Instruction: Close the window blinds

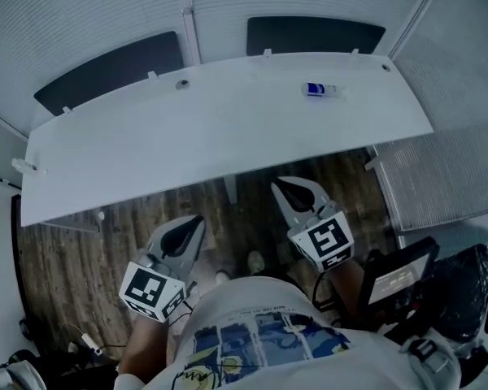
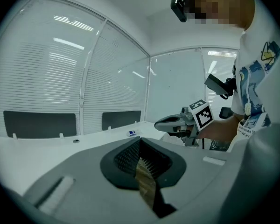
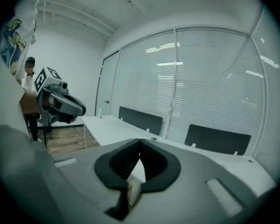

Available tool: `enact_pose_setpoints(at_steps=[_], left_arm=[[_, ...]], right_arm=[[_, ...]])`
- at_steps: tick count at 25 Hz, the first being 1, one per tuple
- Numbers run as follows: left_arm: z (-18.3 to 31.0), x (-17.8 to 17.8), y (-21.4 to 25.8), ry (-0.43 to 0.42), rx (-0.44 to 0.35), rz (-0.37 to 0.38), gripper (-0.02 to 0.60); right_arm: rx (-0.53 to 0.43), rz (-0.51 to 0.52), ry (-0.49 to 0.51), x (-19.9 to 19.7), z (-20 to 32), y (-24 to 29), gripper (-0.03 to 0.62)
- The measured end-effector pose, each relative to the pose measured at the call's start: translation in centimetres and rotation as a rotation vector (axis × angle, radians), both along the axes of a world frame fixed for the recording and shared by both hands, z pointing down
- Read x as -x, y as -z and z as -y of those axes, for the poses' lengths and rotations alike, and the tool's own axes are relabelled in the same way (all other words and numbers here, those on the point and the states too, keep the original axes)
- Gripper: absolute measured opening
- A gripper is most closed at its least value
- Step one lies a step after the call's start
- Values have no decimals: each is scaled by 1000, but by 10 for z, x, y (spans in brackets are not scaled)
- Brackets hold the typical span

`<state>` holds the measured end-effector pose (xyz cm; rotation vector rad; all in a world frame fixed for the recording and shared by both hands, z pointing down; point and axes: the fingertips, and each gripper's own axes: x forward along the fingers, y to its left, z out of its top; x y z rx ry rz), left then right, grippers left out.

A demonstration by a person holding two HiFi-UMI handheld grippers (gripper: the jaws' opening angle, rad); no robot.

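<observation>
White slatted blinds [image 1: 89,15] cover the windows behind the table, lowered over the glass in both gripper views [image 2: 46,78] [image 3: 210,92]. My left gripper [image 1: 197,220] is held low over the floor, short of the table's near edge, with its jaws together and nothing between them [image 2: 139,140]. My right gripper [image 1: 281,185] is beside it, a little closer to the table, also shut and empty [image 3: 140,141]. Each gripper shows in the other's view: the right gripper [image 2: 170,122] and the left gripper [image 3: 67,106]. Neither touches the blinds.
A long white table [image 1: 228,128] stands between me and the windows, with a small blue-and-white object [image 1: 320,90] on it. Two dark divider panels [image 1: 114,70] [image 1: 313,32] stand along its far edge. A black screen and chair [image 1: 398,279] are at my right. Wooden floor [image 1: 65,266] lies below.
</observation>
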<state>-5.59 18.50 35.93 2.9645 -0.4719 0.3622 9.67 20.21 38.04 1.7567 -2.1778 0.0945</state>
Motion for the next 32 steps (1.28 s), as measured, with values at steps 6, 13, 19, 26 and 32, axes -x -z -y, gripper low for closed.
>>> enact_pose_setpoints(at_steps=[6,13,19,26,32], left_arm=[[-11,34,-9,-2,15,-7,5],[-25,55,-14,-19,30,-5,5],[-35,70,-19,-39,30,-9,5],[-42,78,-17,-43,31,-14,5],[-45,86,-17,-42,29,-16,5]], right_arm=[[1,4,16,40,-15,2,3],[-2,0,21,72,-33,3,3],[3,-11,16,91,-47,-2,3],[6,-29,17,102,-54,1,3],[10,-35,21,111,-58,0,2]])
